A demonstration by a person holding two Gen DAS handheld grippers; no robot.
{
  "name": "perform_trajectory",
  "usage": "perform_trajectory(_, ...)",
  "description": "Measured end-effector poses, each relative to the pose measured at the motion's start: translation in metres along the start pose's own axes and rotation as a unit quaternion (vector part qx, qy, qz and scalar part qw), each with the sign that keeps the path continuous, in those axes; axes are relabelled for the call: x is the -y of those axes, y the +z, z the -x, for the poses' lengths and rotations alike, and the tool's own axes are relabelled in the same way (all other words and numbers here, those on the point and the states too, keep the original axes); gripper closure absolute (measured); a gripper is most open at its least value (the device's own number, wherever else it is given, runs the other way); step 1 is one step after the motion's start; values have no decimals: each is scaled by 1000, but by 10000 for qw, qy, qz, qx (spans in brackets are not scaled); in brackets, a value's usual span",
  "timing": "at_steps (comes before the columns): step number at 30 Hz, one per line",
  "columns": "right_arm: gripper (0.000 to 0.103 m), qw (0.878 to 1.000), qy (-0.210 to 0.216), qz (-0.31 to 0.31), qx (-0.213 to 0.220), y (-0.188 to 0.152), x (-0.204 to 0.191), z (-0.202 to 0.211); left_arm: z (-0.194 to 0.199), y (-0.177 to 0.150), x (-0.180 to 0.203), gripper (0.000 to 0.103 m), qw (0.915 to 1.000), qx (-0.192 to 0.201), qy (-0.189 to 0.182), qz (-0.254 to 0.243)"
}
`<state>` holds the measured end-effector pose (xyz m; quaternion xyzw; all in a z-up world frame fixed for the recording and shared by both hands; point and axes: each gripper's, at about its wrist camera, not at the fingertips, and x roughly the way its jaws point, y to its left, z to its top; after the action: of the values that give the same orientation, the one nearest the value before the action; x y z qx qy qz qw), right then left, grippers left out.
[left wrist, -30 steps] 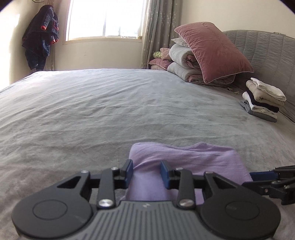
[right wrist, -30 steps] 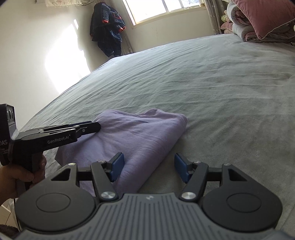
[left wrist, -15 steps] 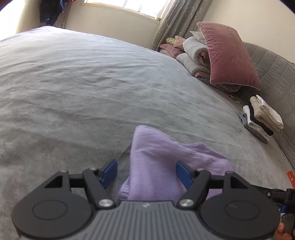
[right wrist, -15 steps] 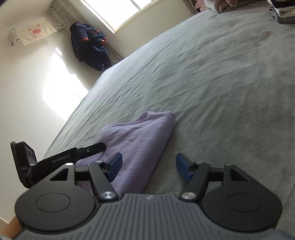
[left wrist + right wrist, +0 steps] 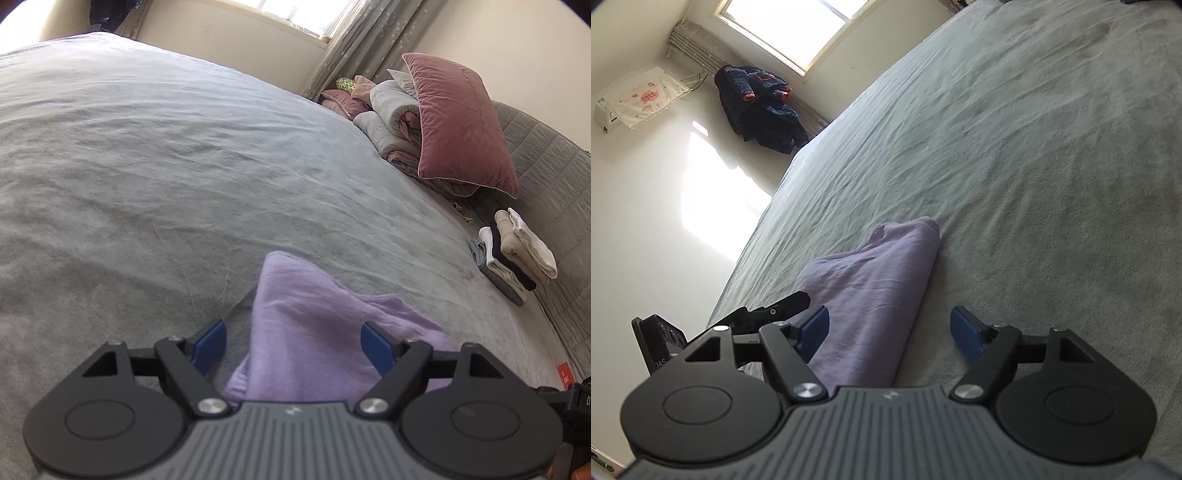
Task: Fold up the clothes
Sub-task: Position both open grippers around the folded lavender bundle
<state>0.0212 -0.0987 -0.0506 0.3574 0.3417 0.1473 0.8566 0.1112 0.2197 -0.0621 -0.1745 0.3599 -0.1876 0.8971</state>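
A folded purple garment (image 5: 314,332) lies on the grey bed (image 5: 147,166) right in front of both tools. My left gripper (image 5: 293,347) straddles its near end; the jaws are opening and the blue pads (image 5: 210,345) stand clear of the cloth. In the right wrist view the same purple garment (image 5: 871,291) runs away from me as a long fold. My right gripper (image 5: 889,330) sits over its right edge, jaws opening, the cloth near the left pad and bare bed under the right one. Neither gripper pinches the fabric.
A stack of folded clothes (image 5: 517,254) rests by the quilted headboard (image 5: 546,155). A pink pillow (image 5: 461,122) leans on rolled bedding (image 5: 391,110) at the far corner. A dark jacket (image 5: 757,107) hangs by the window, past the bed's left edge.
Both pairs of jaws have spread wider, the left ones off the purple cloth they were close around. Both wrists have rolled, so each view is now tilted.
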Motion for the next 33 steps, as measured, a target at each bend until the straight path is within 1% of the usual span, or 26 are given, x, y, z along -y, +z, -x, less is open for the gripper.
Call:
perform_trajectory(5,25,9999,-4,-108,-10,3,-2,-3,1,0,-5,22,9998,32,-110,186)
perform_trajectory(8,19,9998,49,-188,-49,7,-2,-4,0,0,-5,20,9997,21,-127,198)
perform_trajectory(11,12,9998,69,-159,-121,10,-6,-7,-2,1,-4,14,9996,0,-175,243)
perform_trajectory(13,4,9997,85,-129,-170,11,-9,-9,-3,3,-3,8,9994,-28,-200,270)
perform_trajectory(15,0,9997,63,-115,-203,13,-12,-11,-5,4,-1,4,9993,-68,-226,288)
perform_trajectory(19,0,9996,-35,-133,-242,15,-14,-13,-6,6,0,1,9991,-144,-220,338)
perform_trajectory(26,0,9988,11,-421,-258,15,-4,-7,-8,11,-1,1,9979,-296,-147,552)
perform_trajectory(29,0,9984,8,-484,-283,16,-4,-6,-11,15,4,1,9980,-451,-40,434)
perform_trajectory(33,0,9981,9,-529,-321,20,-4,-7,-13,16,13,1,9976,-690,95,17)
